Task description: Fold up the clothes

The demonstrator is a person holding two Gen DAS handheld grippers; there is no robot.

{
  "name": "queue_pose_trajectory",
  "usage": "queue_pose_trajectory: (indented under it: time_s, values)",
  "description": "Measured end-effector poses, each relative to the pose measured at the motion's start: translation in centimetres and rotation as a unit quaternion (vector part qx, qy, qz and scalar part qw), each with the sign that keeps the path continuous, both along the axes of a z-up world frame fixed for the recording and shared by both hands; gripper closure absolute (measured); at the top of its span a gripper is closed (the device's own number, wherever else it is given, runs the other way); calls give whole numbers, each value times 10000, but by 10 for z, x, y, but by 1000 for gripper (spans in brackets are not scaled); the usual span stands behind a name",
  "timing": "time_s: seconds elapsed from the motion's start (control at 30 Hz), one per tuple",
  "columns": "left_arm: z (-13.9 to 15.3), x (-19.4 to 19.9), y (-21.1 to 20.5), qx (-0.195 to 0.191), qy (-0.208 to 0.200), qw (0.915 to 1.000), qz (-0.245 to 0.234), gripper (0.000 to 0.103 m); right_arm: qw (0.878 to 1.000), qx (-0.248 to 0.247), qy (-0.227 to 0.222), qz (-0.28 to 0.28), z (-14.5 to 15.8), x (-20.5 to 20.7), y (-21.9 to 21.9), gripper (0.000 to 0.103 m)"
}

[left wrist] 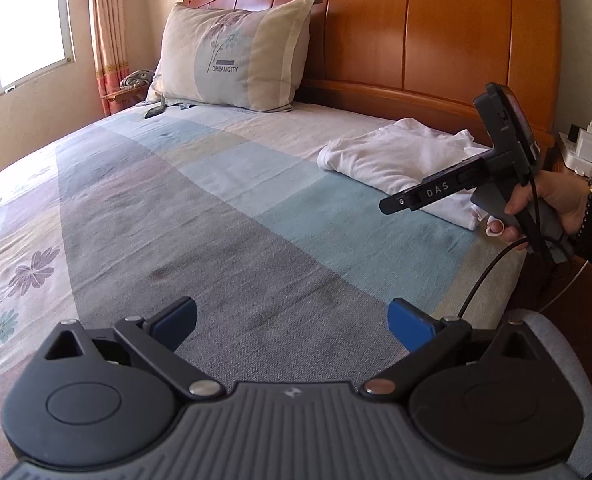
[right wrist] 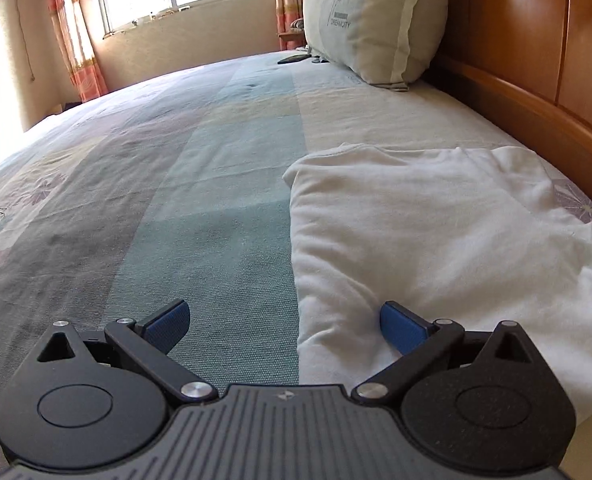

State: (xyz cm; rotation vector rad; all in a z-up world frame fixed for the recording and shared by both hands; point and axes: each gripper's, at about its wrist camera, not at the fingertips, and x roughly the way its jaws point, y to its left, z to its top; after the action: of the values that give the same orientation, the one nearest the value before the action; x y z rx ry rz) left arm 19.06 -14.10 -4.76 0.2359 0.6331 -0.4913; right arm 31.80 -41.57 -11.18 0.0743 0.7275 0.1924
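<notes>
Here the left tool (left wrist: 292, 320) hangs over the bed's striped blue, grey and cream cotton sheet (left wrist: 224, 208), its blue-padded fingers (left wrist: 176, 322) spread wide with nothing between them. Ahead and to its right lies the folded white cotton garment (left wrist: 391, 156), resting flat on the sheet near the orange wooden headboard (left wrist: 415, 32). The right tool (right wrist: 286, 322) is low at the near edge of that garment (right wrist: 435, 232); its fingers are likewise spread apart and grip nothing. The right-side blue pad (right wrist: 401, 330) sits over the white fabric, whether touching it cannot be told, while the left-side pad (right wrist: 168, 324) sits over bare sheet. The person's right hand (left wrist: 551, 204) grasps the black handle of the right tool. Far ahead of both tools, a beige and grey printed pillow (left wrist: 236, 52) leans upright against the headboard.
</notes>
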Motion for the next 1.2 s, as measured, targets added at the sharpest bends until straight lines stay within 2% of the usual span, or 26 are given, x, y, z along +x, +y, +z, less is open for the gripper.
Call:
queue_pose_trajectory:
  time_s: [0.13, 0.2, 0.27, 0.4, 0.53, 0.7, 0.8, 0.97, 1.2]
  values:
    - [1, -1, 7, -123, 37, 9998, 145, 2, 9994, -230, 249, -65, 7, 1, 6, 0]
    - [3, -4, 11, -131, -23, 9997, 202, 2, 9992, 23, 358, -150, 21, -6, 4, 0]
    - [4, -6, 12, -164, -32, 9996, 225, 2, 9994, 194, 223, -170, 35, -21, 4, 0]
    - [7, -8, 9, -284, 59, 9994, 199, 2, 9992, 32, 41, -401, 55, -69, 11, 0]
    - [10, -10, 7, -404, 151, 9989, 172, 2, 9969, -58, 245, -749, 58, -102, 23, 0]
    - [13, -13, 3, -561, 268, 9980, 117, 2, 9907, -406, 599, -1155, 52, -132, 40, 0]
    - [14, -14, -3, -558, 387, 9977, 14, 2, 9872, -339, 686, -1401, 53, -150, 45, 0]
    - [21, -29, -21, -292, 306, 9985, -346, 2, 9801, -289, 772, -1806, 57, -173, 51, 0]
    - [36, -45, -31, -373, 292, 9971, -602, 2, 9781, -260, 649, -1958, 72, -208, 64, 0]
